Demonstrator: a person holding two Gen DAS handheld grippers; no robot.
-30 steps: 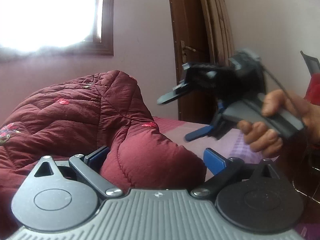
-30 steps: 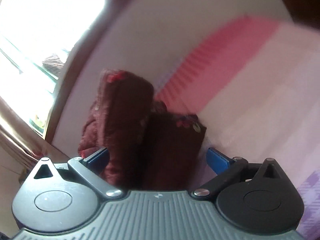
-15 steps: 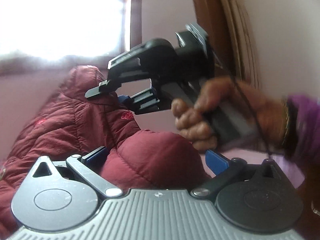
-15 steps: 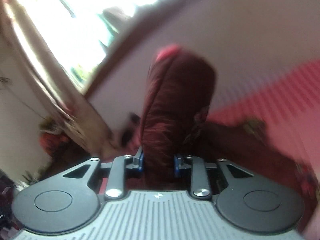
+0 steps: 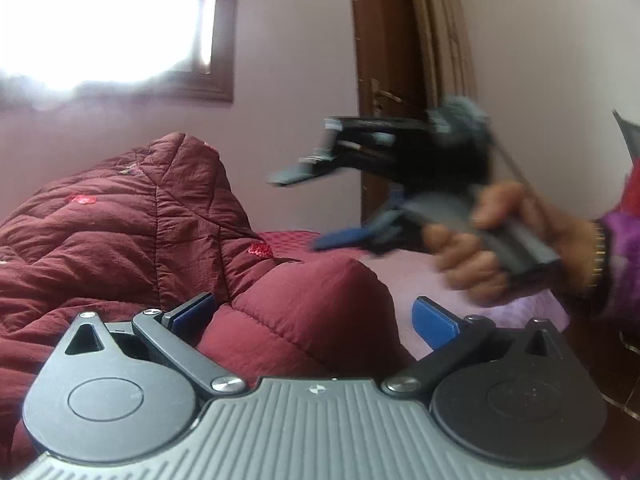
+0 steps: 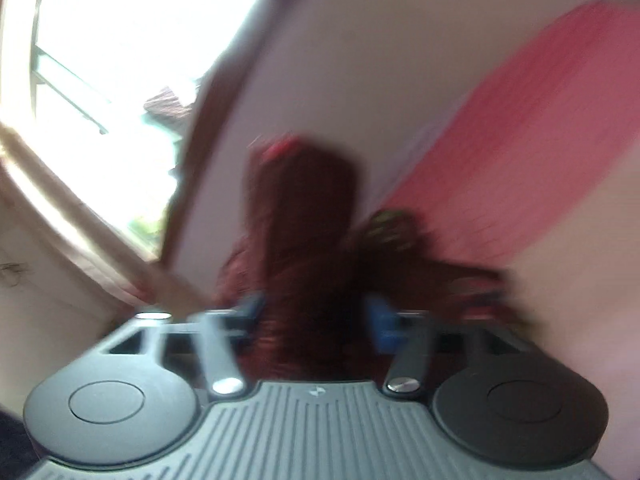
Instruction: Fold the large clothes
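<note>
A maroon quilted garment [image 5: 120, 232] lies heaped on the bed, with small red flowers stitched on it. My left gripper [image 5: 312, 300] is open wide, and a puffy fold [image 5: 312, 316] of the garment bulges between its blue pads; the right pad stands clear of the cloth. In the left wrist view a hand [image 5: 480, 256] holds my right gripper [image 5: 298, 212] in the air to the right of the heap. Its jaws are opening with nothing between them. The right wrist view is blurred; there my right gripper [image 6: 314, 312] faces a tall hump of the garment [image 6: 308, 216].
A pink bedsheet [image 5: 420, 276] covers the bed under the garment. A bright window [image 5: 100, 20] is in the far wall and a brown wooden door [image 5: 384, 80] stands behind the right gripper. A purple sleeve [image 5: 624, 264] enters at the right edge.
Half a second ago the right gripper was up by the garment's top with its jaws nearly shut on cloth. It has since swung back right and down, jaws apart. The left gripper stays around its fold.
</note>
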